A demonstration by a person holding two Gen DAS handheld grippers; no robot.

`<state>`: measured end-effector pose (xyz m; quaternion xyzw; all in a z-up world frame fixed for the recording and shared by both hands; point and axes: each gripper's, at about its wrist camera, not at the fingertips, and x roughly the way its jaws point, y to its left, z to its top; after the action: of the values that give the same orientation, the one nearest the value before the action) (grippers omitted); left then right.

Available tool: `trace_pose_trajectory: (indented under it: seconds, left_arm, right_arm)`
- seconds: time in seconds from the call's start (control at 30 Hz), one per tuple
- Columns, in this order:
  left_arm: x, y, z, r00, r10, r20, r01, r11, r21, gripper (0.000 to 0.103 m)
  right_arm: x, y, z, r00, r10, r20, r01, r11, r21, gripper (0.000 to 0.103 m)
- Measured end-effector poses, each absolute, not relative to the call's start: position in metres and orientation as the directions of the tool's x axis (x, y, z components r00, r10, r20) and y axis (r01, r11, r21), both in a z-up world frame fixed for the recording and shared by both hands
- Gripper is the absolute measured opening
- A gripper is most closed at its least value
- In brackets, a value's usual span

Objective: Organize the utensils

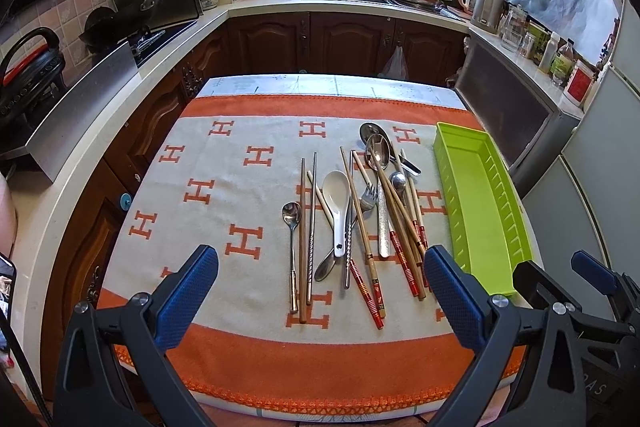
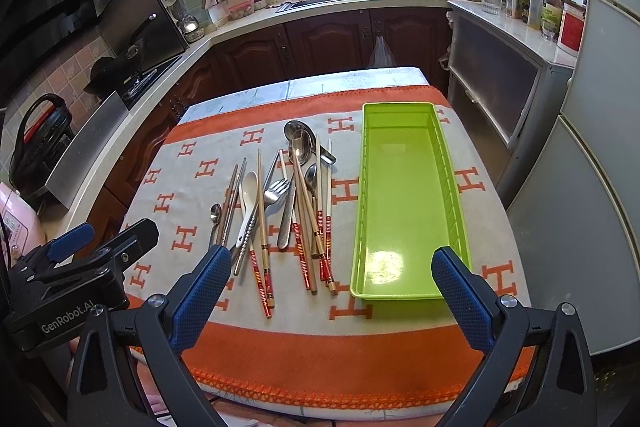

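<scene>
Nothing has been sorted: the green tray (image 2: pixel 404 195) stands empty on the worktop (image 2: pixel 280 347), at about 3 o'clock of the utensil pile (image 2: pixel 288 203) and just beside it. The pile is a loose overlap of chopsticks (image 1: pixel 394 223), a white spoon (image 1: pixel 337 199), a fork (image 1: pixel 366 197), metal spoons (image 1: pixel 378 149) and a small spoon (image 1: pixel 291 217) at its 9 o'clock edge.

Recommended handling, as a judgement: begin with outliers that lie free of the tangle, such as the small spoon or the pair of metal chopsticks (image 1: pixel 311 227) beside it. Grip each near mid-handle and lift straight before travelling, so neighbours are not dragged. Lay items lengthwise in the tray. The crossed chopsticks at the pile's centre risk rolling if pulled from beneath.

Left gripper (image 1: pixel 320 291): fingers spread wide, holding nothing, poised above the near edge of the cloth (image 1: pixel 224 163), aimed at the pile's 6 o'clock side. Right gripper (image 2: pixel 332 295): fingers equally wide apart, empty, poised over the tray's near end at about 6 o'clock. Both sit level, side by side.
</scene>
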<state>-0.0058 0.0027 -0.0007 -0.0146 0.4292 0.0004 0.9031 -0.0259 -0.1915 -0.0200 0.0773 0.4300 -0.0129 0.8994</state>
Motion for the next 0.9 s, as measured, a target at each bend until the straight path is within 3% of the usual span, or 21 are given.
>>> trace_pose_trajectory:
  seconds: [0.9]
  left_arm:
    - [-0.0023, 0.0074, -0.007, 0.618, -0.001, -0.786, -0.022, 1.0, -0.018, 0.101]
  right_arm:
    - [-0.0259, -0.1879, -0.0211, 0.623, 0.04, -0.782, 0.089, 0.988, 0.122, 0.102]
